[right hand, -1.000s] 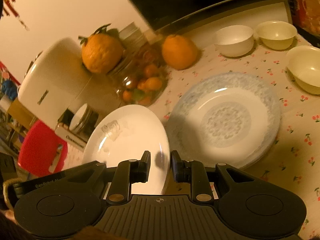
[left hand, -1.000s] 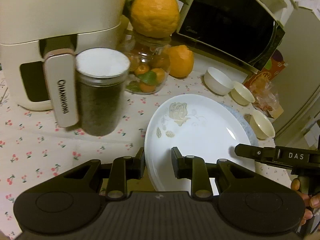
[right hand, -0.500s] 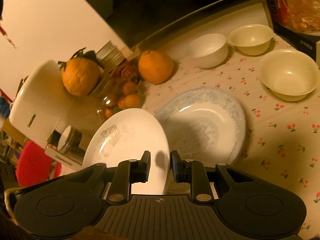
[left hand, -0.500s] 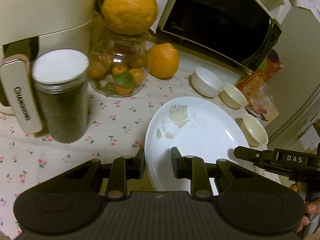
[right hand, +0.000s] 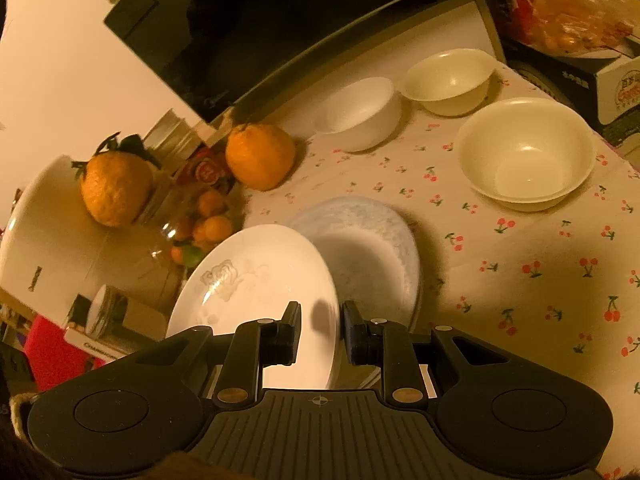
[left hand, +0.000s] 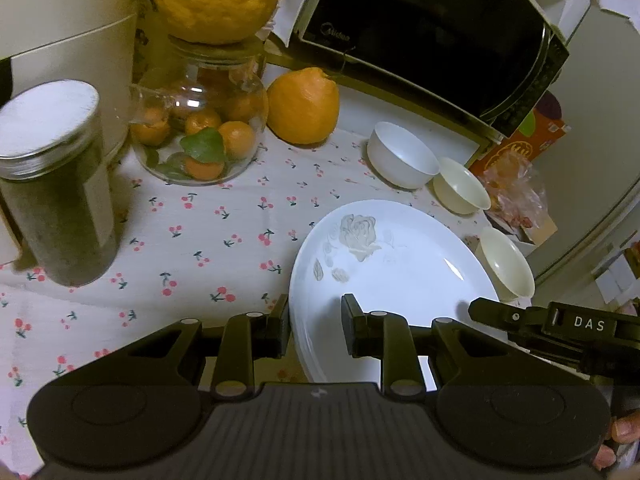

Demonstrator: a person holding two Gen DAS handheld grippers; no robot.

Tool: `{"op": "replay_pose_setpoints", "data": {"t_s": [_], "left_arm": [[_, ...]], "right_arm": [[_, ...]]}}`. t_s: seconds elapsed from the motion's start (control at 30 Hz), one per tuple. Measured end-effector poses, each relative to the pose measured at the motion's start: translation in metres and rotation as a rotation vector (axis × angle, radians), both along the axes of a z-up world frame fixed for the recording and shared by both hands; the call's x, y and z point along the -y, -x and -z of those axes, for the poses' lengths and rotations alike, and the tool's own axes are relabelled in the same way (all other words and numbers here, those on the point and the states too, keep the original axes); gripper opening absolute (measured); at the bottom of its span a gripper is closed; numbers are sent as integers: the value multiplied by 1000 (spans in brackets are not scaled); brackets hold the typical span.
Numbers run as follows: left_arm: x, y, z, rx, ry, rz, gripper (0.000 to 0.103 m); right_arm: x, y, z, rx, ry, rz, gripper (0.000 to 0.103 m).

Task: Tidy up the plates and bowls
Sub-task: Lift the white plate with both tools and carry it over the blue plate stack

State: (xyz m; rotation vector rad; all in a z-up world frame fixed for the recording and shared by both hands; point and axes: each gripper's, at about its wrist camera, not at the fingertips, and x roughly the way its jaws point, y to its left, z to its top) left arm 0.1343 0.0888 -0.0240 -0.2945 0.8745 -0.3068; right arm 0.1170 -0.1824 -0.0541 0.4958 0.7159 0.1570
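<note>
Rose plate (left hand: pixel 392 272) pinched at opposite rims by left claw (left hand: pixel 315 330) and right claw (right hand: pixel 320 332), hiding much of the blue plate (right hand: pixel 372 240) behind it.

A home kitchen, this was — a microwave (left hand: pixel 424 28) sat behind a cherry-print tablecloth (left hand: pixel 208 240), a glass jar of tangerines (left hand: pixel 200 136) beside bowls (right hand: pixel 526 154) and an air fryer (left hand: pixel 68 40).

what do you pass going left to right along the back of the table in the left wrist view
Dark metal-lidded canister → glass jar of small oranges → big loose orange → white ceramic bowl → small cream bowl → orange snack box.
</note>
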Motion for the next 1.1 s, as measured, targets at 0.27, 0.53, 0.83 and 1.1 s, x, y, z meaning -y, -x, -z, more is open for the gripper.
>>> {"op": "replay_pose_setpoints", "data": {"t_s": [0.27, 0.53, 0.83, 1.1], "left_arm": [[17, -8, 4, 21, -38, -30, 22], [30, -13, 10, 36, -104, -30, 22], [39, -13, 11, 67, -165, -28, 22], [52, -13, 13, 87, -243, -21, 25]], "right_arm": [[8, -11, 7, -20, -6, 50, 22], [14, -17, 9, -17, 4, 72, 22], [12, -19, 9, -2, 30, 72, 22], [11, -19, 9, -7, 65, 81, 22]]}}
